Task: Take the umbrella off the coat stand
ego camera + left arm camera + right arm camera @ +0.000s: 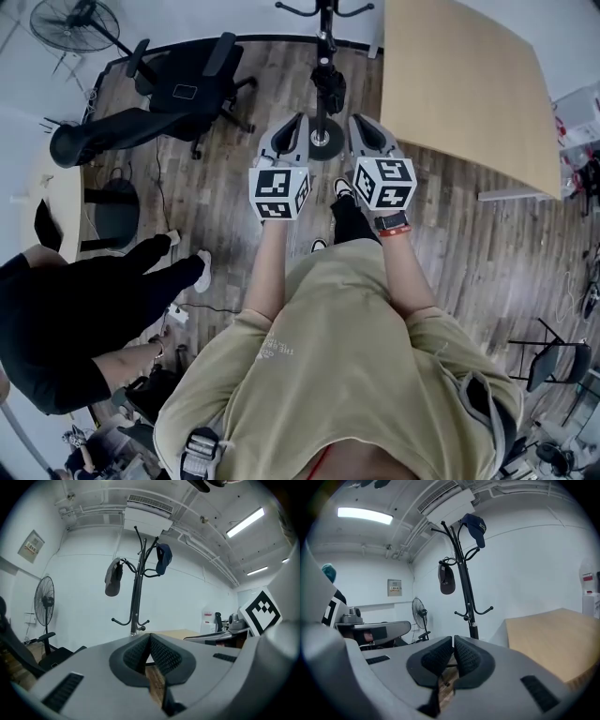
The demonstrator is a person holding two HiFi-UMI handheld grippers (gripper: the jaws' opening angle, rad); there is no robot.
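Observation:
The black coat stand (324, 37) rises just ahead of me, its round base (325, 141) on the wood floor. A black folded umbrella (329, 86) hangs against the pole. My left gripper (299, 119) and right gripper (355, 119) point level at the stand, one on each side of its base, a short way from it. In the left gripper view the stand (136, 588) carries a grey cap (113, 577) and a blue cap (163, 558). The left gripper (150, 639) is shut and empty. The right gripper (453, 641) is also shut on nothing, and the umbrella's top (474, 631) shows just above its jaws.
A large wooden table (469, 84) stands right of the stand. A black office chair (187, 94) and a floor fan (75, 23) are to the left. A person in black (84, 300) sits at my left beside a pale round table (52, 202). Another chair (553, 361) stands at the right.

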